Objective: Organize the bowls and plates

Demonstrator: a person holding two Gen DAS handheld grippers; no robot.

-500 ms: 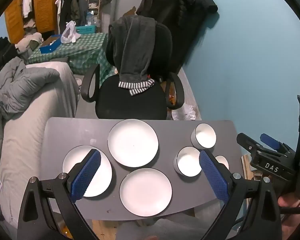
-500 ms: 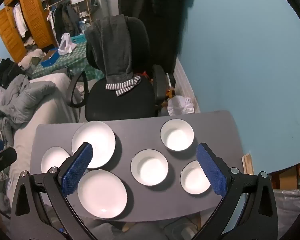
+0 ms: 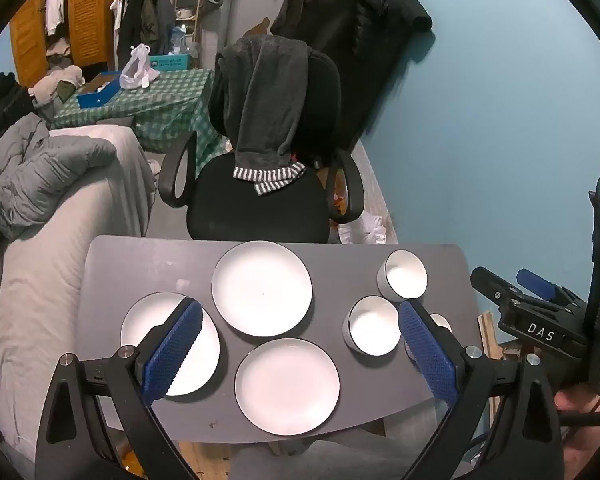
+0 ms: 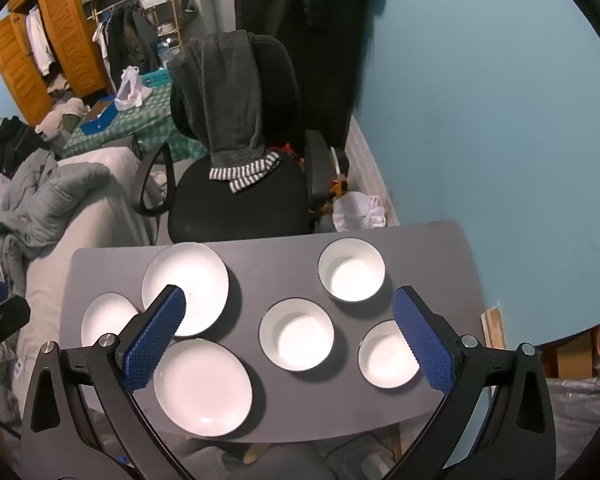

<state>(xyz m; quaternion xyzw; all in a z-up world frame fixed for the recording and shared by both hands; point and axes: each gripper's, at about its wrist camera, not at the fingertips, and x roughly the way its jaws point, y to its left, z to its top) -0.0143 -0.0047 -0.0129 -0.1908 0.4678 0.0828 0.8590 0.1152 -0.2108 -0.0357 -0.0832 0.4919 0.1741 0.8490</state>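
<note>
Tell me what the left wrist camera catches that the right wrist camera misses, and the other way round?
Only the left wrist view shows the other black tool body marked DAS at its right edge, with the nearest bowl mostly hidden behind a blue pad. Only the right wrist view shows all three bowls in full, including the near right bowl, and the orange wardrobe whole. Both share the grey table, three white plates, the black chair draped with grey clothing, and an open tool in front.

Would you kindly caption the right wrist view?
Open right gripper above three plates and three bowls on a grey table.
</note>
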